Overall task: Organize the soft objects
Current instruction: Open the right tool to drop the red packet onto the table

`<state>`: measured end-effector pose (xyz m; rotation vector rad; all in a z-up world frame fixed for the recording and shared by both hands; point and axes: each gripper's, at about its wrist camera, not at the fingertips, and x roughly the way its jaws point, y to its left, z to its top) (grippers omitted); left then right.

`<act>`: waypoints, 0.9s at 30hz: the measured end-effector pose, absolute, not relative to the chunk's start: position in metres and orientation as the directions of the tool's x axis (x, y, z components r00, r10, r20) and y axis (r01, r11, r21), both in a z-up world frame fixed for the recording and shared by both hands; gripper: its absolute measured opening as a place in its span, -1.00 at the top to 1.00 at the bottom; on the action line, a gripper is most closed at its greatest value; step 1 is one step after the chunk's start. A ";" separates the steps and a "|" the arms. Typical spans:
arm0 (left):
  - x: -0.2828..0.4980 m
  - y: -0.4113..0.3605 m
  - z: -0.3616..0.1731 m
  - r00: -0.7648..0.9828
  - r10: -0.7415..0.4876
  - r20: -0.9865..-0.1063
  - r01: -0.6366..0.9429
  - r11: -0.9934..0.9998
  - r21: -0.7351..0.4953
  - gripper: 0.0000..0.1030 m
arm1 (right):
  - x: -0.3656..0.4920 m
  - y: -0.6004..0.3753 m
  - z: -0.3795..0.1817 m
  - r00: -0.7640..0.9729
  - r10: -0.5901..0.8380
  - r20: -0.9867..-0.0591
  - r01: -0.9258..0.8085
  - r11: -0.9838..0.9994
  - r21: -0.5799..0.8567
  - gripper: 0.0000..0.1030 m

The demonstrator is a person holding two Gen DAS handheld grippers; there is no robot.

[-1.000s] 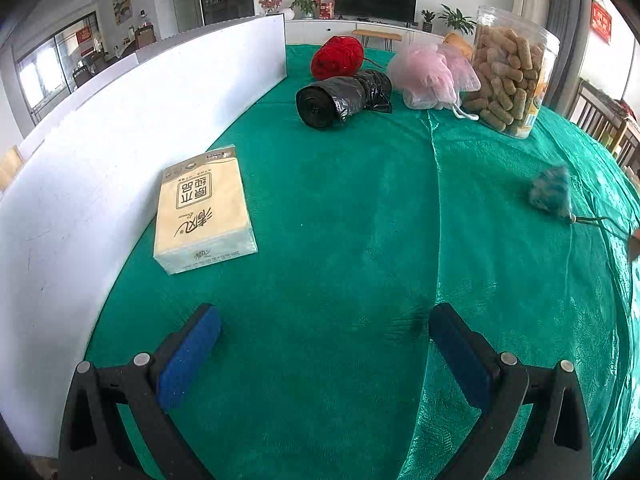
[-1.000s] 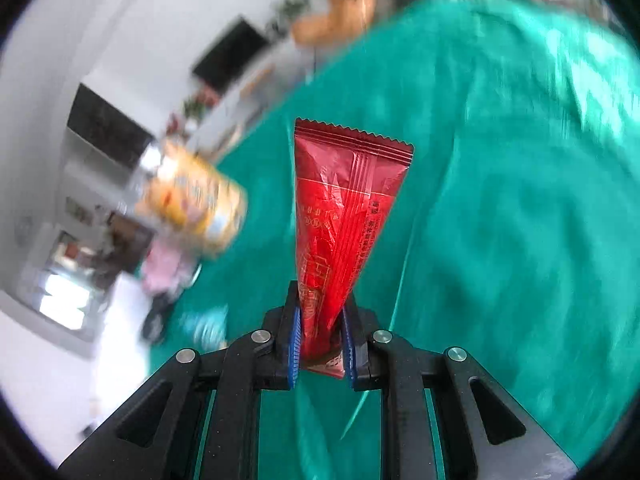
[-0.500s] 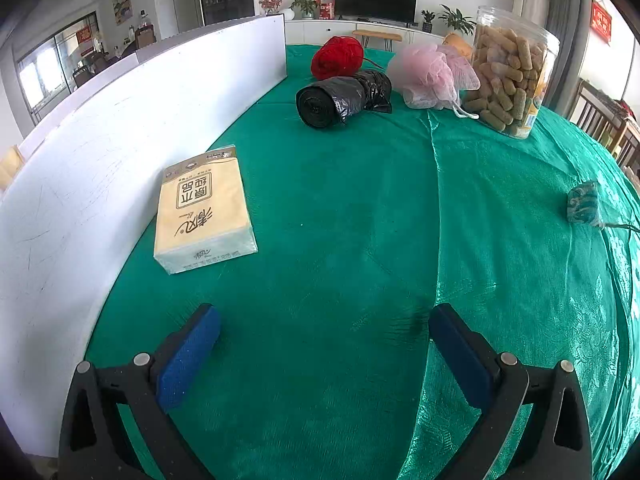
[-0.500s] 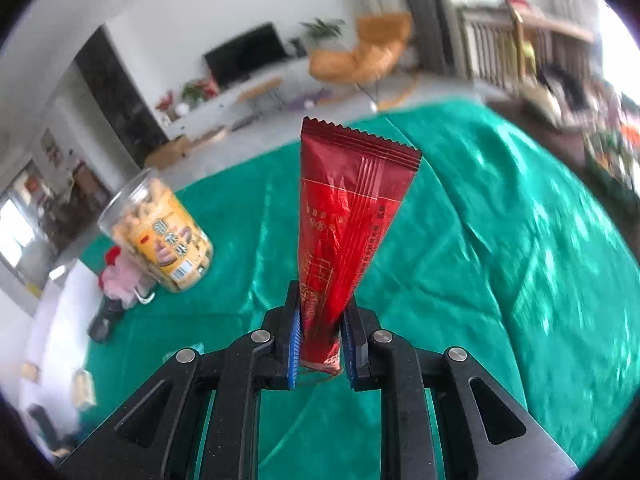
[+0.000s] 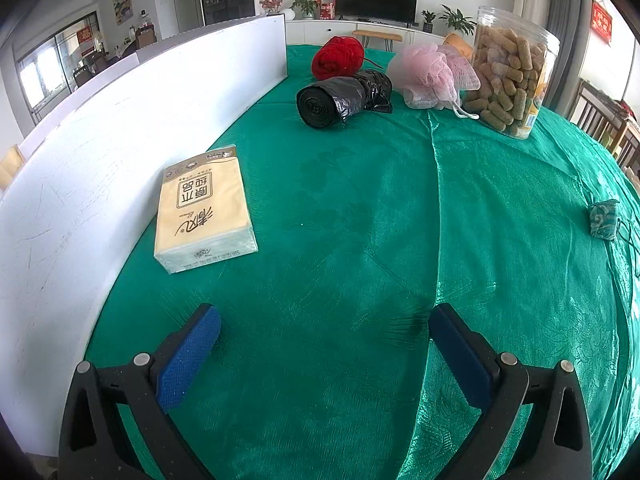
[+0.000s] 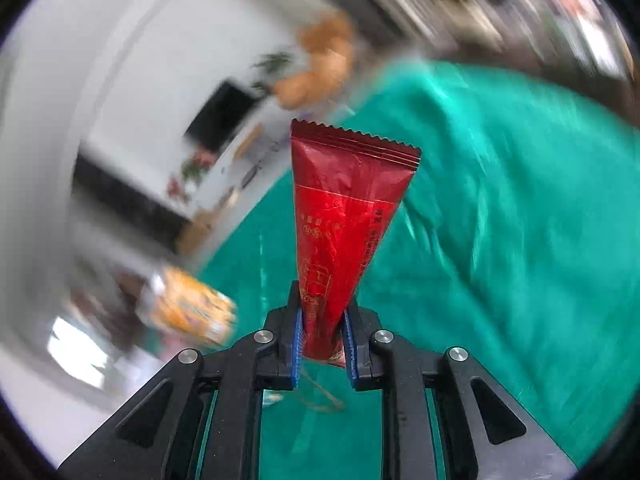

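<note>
Right gripper [image 6: 322, 334] has its fingers clamped on a red snack packet [image 6: 344, 216] mid-frame, while the left gripper [image 5: 324, 320] hangs fingers apart over the green worktop [image 5: 360, 240].

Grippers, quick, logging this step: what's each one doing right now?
Left gripper: open, holding nothing.
Right gripper: closed on a red snack packet.
</note>
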<state>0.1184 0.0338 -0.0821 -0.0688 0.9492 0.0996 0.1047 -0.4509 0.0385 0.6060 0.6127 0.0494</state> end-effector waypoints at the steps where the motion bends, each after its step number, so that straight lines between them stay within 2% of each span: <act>1: 0.118 0.034 -0.082 0.578 0.055 -0.814 -0.115 0.993 -0.015 -1.00 | 0.108 -0.437 0.043 0.808 0.272 -0.523 0.068 0.838 0.541 0.61; 2: 0.118 0.034 -0.082 0.578 0.055 -0.814 -0.116 0.993 -0.015 -1.00 | 0.114 -0.418 0.048 0.770 0.344 -0.537 -0.008 0.847 0.531 0.61; 5: 0.119 0.034 -0.082 0.578 0.055 -0.814 -0.116 0.993 -0.016 -1.00 | 0.136 -0.337 0.042 0.539 0.478 -0.693 -0.204 0.873 0.444 0.58; 6: 0.119 0.034 -0.082 0.578 0.054 -0.814 -0.116 0.993 -0.016 -1.00 | 0.140 -0.299 0.033 0.442 0.487 -0.753 -0.275 0.873 0.403 0.58; 8: 0.119 0.034 -0.082 0.578 0.054 -0.814 -0.116 0.993 -0.016 -1.00 | 0.142 -0.246 0.014 0.328 0.478 -0.815 -0.357 0.861 0.362 0.58; 11: 0.121 0.034 -0.082 0.576 0.052 -0.816 -0.116 0.993 -0.019 -1.00 | 0.152 -0.190 -0.012 0.270 0.464 -0.844 -0.374 0.858 0.352 0.56; 12: 0.121 0.034 -0.082 0.575 0.051 -0.817 -0.116 0.993 -0.019 -1.00 | 0.160 -0.171 -0.021 0.264 0.473 -0.840 -0.358 0.857 0.370 0.42; 13: 0.122 0.034 -0.082 0.573 0.050 -0.818 -0.115 0.993 -0.020 -1.00 | 0.165 -0.162 -0.027 0.264 0.500 -0.825 -0.343 0.848 0.404 0.17; 14: 0.122 0.034 -0.082 0.571 0.049 -0.819 -0.115 0.993 -0.021 -1.00 | 0.171 -0.154 -0.031 0.266 0.542 -0.797 -0.320 0.830 0.457 -0.36; 17: 0.122 0.033 -0.081 0.561 0.040 -0.827 -0.111 0.993 -0.027 -1.00 | 0.174 -0.148 -0.035 0.293 0.600 -0.744 -0.258 0.799 0.543 -0.38; 19: 0.113 0.035 -0.080 0.560 0.014 -0.828 -0.103 0.993 -0.053 -1.00 | 0.170 -0.158 -0.029 0.328 0.594 -0.735 -0.248 0.805 0.540 -0.38; 21: 0.112 0.037 -0.077 0.567 -0.045 -0.822 -0.084 0.990 -0.112 -1.00 | 0.159 -0.178 -0.014 0.414 0.530 -0.740 -0.263 0.848 0.460 -0.38; 24: 0.109 0.038 -0.072 0.578 -0.164 -0.800 -0.032 0.974 -0.223 -1.00 | 0.126 -0.209 -0.005 0.526 0.371 -0.765 -0.300 0.923 0.241 -0.38; 27: 0.103 0.025 -0.059 0.598 -0.285 -0.750 0.059 0.948 -0.313 -1.00 | 0.089 -0.242 -0.009 0.582 0.251 -0.773 -0.302 0.950 0.081 -0.38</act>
